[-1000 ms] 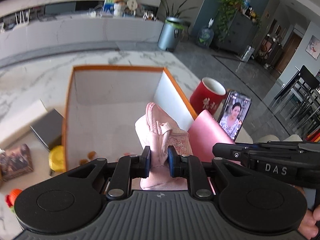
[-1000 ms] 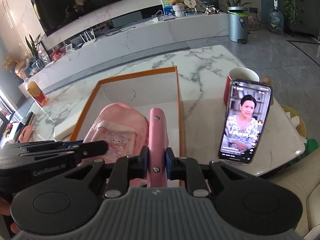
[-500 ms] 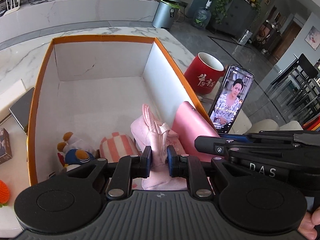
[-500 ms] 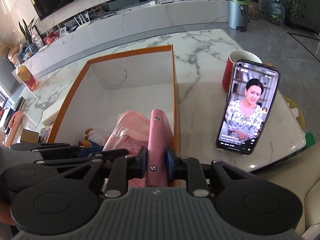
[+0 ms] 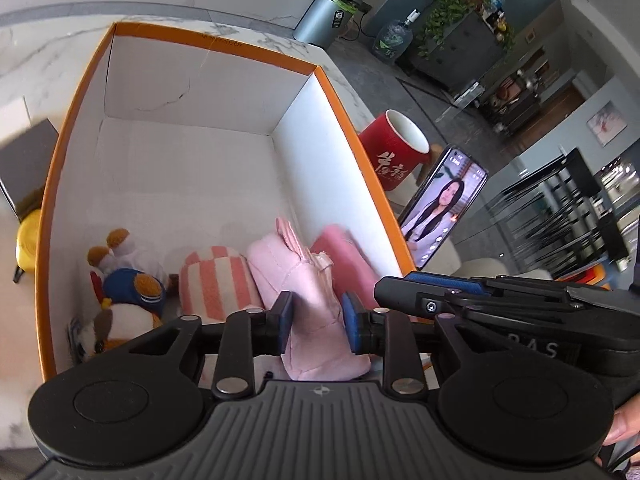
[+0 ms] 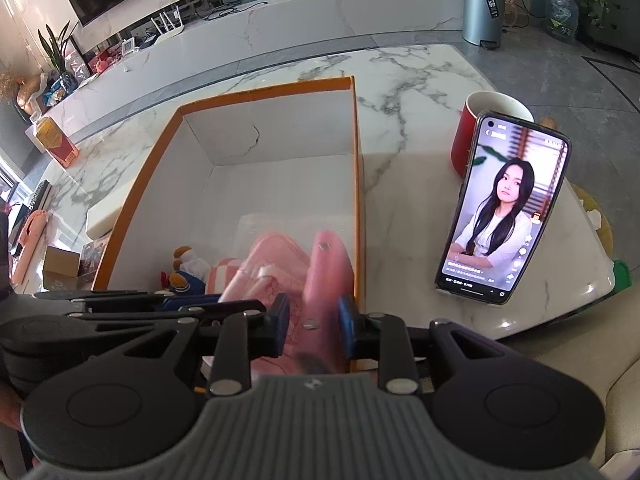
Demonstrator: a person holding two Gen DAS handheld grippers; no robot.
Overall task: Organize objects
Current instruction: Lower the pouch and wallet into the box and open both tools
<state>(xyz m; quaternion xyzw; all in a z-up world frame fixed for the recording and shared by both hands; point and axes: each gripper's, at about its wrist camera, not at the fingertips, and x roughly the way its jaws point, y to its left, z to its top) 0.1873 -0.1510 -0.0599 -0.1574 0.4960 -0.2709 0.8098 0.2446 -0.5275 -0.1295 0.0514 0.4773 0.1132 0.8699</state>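
We hold both grippers over the near end of the orange-rimmed white cardboard box [image 5: 188,168], which stands on the white marble counter [image 6: 408,184], and both point steeply down into it.

Our left gripper [image 5: 316,320] has its blue-padded fingers [image 5: 285,322] on either side of the soft pink fabric pouch [image 5: 304,292]. The fingers are opening; the left pad is just beside the cloth and the right pad seems a little apart from it, so the pouch looks released. The pouch lies inside the box, at the near end.

Our right gripper [image 6: 312,324] is just to the right of the left one. Its fingers [image 6: 280,326] are also opening, and between them stands the smooth pink case with small metal studs [image 6: 326,276]. The case is blurred, and we cannot tell if the pads touch it. It leans close to the right wall of the box.

Beside the pouch, in the same end of the box, lie a pink-and-white striped plush [image 5: 212,280] and a plush toy in blue, white and orange [image 5: 128,296].

Outside the box, on the right, a red ceramic mug [image 5: 394,152] stands on the counter, and a lit smartphone [image 6: 504,212] leans upright against it. A thumb [image 5: 622,424] shows at the right edge of the left wrist view.
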